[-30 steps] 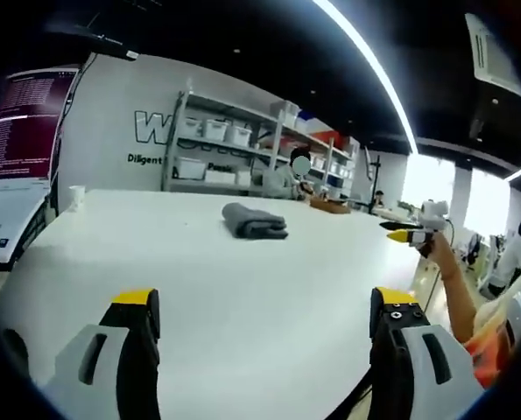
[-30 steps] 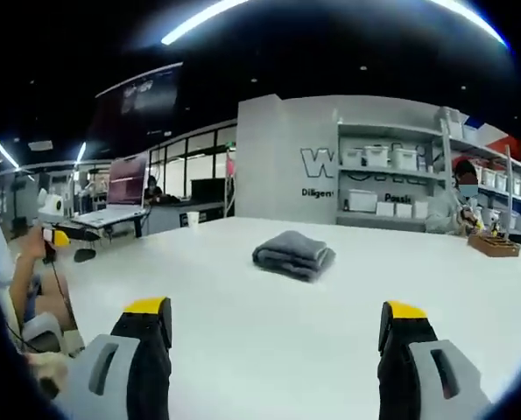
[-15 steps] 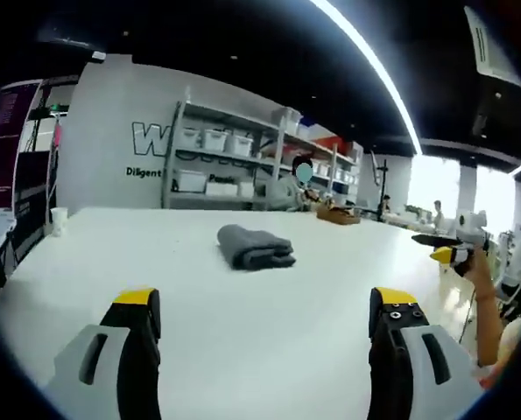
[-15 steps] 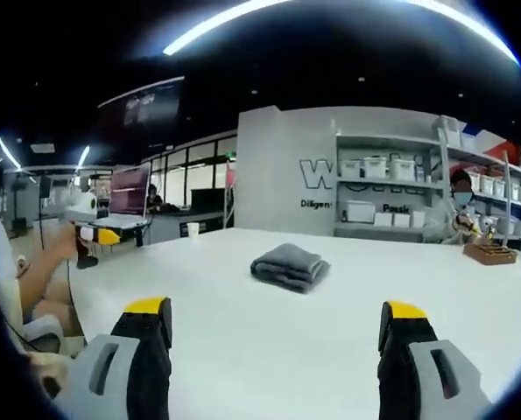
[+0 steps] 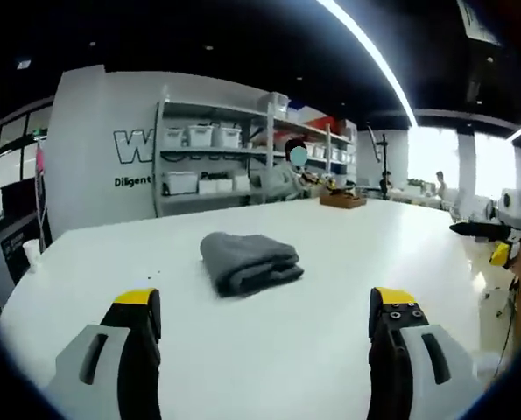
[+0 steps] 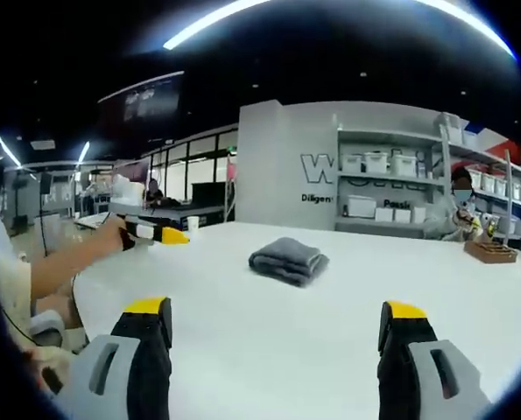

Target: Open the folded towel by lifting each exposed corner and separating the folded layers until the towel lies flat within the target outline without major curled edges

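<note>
In the left gripper view, my left gripper (image 5: 260,315) hangs over a broad, smooth white table (image 5: 330,262), its yellow-tipped jaws spread wide with nothing between them. Ahead of the jaws and slightly left of centre lies the folded towel (image 5: 247,261): a soft, thick grey bundle with rounded, stacked edges, lying alone with bare tabletop on every side. Behind it, metal shelves (image 5: 216,162) stand against a grey wall. At the far right edge, the right gripper (image 5: 496,241) reaches in near the table's rim.

In the right gripper view, the left gripper (image 6: 159,234) enters from the left above the table edge. The towel (image 6: 288,260) sits mid-table, well apart from both tools. My right gripper (image 6: 278,319) is spread wide too, holding nothing.
</note>
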### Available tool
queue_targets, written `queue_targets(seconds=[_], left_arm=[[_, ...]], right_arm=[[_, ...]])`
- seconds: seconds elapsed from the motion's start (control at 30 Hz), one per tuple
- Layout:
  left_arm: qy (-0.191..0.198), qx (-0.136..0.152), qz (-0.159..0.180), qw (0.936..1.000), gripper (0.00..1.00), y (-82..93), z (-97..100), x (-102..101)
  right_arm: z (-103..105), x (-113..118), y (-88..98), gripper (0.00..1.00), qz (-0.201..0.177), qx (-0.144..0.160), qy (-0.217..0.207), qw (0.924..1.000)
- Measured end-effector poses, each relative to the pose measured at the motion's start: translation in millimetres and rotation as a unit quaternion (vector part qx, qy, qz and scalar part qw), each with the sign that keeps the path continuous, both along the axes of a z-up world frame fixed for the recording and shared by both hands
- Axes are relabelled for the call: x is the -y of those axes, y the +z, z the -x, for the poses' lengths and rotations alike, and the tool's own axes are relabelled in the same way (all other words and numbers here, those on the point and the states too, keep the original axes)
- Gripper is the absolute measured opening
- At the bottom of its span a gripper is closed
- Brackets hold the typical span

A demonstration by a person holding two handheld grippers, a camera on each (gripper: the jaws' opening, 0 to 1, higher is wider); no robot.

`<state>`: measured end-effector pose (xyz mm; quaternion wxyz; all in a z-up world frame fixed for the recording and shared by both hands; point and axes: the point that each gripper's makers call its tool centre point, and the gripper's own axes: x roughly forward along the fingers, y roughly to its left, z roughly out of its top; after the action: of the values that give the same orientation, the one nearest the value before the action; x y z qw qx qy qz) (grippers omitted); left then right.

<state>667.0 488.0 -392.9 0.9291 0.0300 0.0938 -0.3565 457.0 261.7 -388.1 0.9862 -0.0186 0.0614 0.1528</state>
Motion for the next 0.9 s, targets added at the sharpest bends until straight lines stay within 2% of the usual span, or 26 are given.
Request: queue_targets(seconds=[0.13, 0.2, 0.3, 0.53, 0.6, 0.77, 0.9], left_arm=[[-0.004, -0.004, -0.003, 1.0000, 0.96, 0.5, -14.1, 26.4], [-0.006, 0.000, -0.016, 0.9999, 0.96, -0.9, -17.5, 36.6], [-0.015, 0.007, -0.055, 0.9984, 0.96, -7.9, -25.1, 55.3], [-0.027, -0.005, -0.050, 0.9984, 0.95, -20.5, -46.6, 84.2], [-0.031, -0.011, -0.052, 0.9981, 0.95, -28.8, -56.5, 96.1], [-0.026, -0.027, -0.048, 0.9981, 0.93, -39.7, -74.2, 111.8], [-0.034, -0.014, -0.068, 0.9970, 0.92, -44.4, -81.0, 123.7]], right_arm=[[2.0, -0.9, -1.1, 0.98, 0.002, -0.002, 0.007, 1.0000], [3.1, 0.4, -1.3, 0.98, 0.004, -0.003, 0.007, 1.0000], [4.3, 4.6, 0.8, 0.98, 0.000, 0.001, 0.007, 1.0000], [8.2, 12.9, 1.9, 0.97, -0.016, 0.005, 0.003, 0.9999], [8.9, 16.3, 2.2, 0.97, -0.024, 0.007, -0.002, 0.9997], [8.3, 12.7, 0.8, 0.96, -0.024, 0.004, 0.002, 0.9997], [4.8, 7.9, -2.5, 0.96, -0.019, -0.001, 0.007, 0.9998]])
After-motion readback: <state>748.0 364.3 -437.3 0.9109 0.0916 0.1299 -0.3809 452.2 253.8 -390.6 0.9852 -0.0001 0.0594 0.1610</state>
